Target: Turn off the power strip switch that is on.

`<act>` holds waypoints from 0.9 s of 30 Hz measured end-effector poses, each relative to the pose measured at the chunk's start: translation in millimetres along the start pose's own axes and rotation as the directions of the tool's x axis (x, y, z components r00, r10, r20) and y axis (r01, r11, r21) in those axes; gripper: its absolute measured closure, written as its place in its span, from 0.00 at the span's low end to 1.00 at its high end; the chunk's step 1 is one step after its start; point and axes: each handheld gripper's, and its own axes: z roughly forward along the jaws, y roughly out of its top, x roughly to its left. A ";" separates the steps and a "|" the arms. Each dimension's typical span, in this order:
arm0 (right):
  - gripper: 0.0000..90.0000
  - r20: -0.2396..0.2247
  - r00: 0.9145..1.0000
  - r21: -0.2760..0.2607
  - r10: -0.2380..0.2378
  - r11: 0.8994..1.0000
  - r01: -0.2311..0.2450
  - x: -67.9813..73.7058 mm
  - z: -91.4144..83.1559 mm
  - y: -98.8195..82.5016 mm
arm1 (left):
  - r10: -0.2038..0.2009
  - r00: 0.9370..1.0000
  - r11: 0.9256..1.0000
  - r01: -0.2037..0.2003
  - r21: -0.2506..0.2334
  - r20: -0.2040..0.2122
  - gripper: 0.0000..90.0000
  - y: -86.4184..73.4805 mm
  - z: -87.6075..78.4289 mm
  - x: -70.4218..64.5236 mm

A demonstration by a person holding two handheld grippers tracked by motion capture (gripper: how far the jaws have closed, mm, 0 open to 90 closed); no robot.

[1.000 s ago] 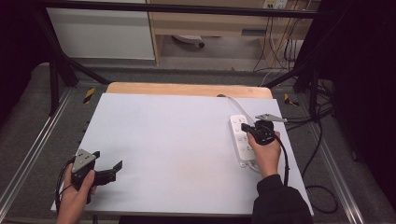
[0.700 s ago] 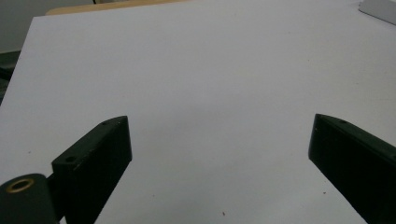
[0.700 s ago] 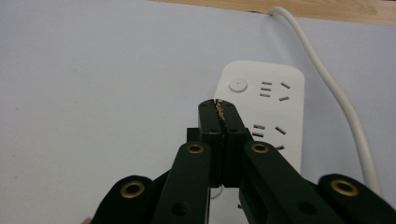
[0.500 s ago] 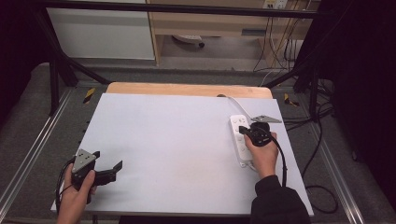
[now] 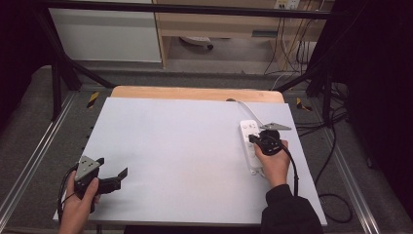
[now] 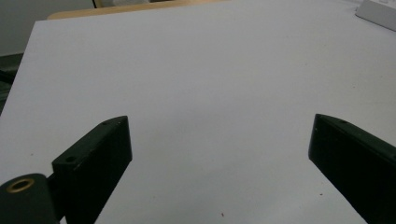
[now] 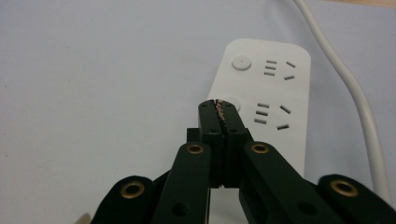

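I see a dark room with a white cabinet and a wooden shelf unit beyond the table, cables hanging at the back right, and grey floor all round. The tabletop is a plain white sheet with a strip of bare wood along its far edge. I can read no brand, label or writing on anything here.

The power strip lies near the right edge of the tabletop, lengthwise toward me, its white cord running off to the far edge. In the right gripper view I count two round buttons, each beside a set of socket slots.

My right gripper sits over the strip with its jaws pressed together on nothing, tips over the second round button; I cannot tell whether they touch it. Against the frame a second ago, that hand has slid a little toward me along the strip. My left gripper is at the near left corner, jaws spread wide over bare white surface, and has not moved. The right hand covers the near part of the strip
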 end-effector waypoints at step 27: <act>1.00 0.037 0.999 -0.026 -0.031 0.999 0.032 4.3 -0.7 -14.4 | 0.008 1.000 1.000 -0.008 -0.003 0.010 0.07 1.0 -0.2 -2.0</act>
